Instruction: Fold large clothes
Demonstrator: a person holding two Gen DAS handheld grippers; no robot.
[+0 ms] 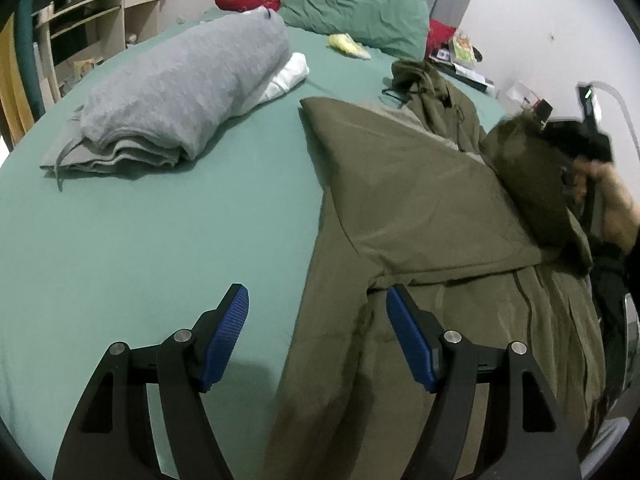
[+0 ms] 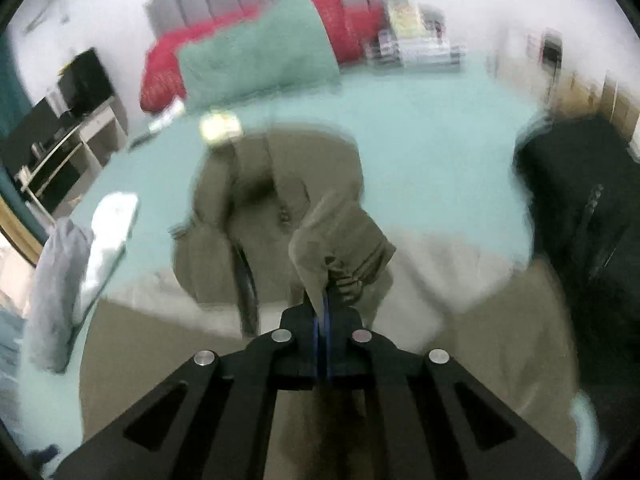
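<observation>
Bare green sheet (image 1: 140,240) lies open left of the olive jacket (image 1: 420,200). Passage farther left is blocked by the folded grey stack (image 1: 180,100); pillows (image 1: 352,12) close the bed's head.

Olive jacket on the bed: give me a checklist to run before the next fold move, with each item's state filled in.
1. Right gripper shut on the olive jacket sleeve cuff: ok.
2. Left gripper open, nothing between its pads: ok.
3. Left sleeve already folded across the body: ok.
4. Bed sheet beside the jacket bare for shifting: ok.
5. Grey folded pile apart from the jacket: ok.
6. Jacket lying smooth under the lifted sleeve: cannot tell, the view is blurred.
</observation>
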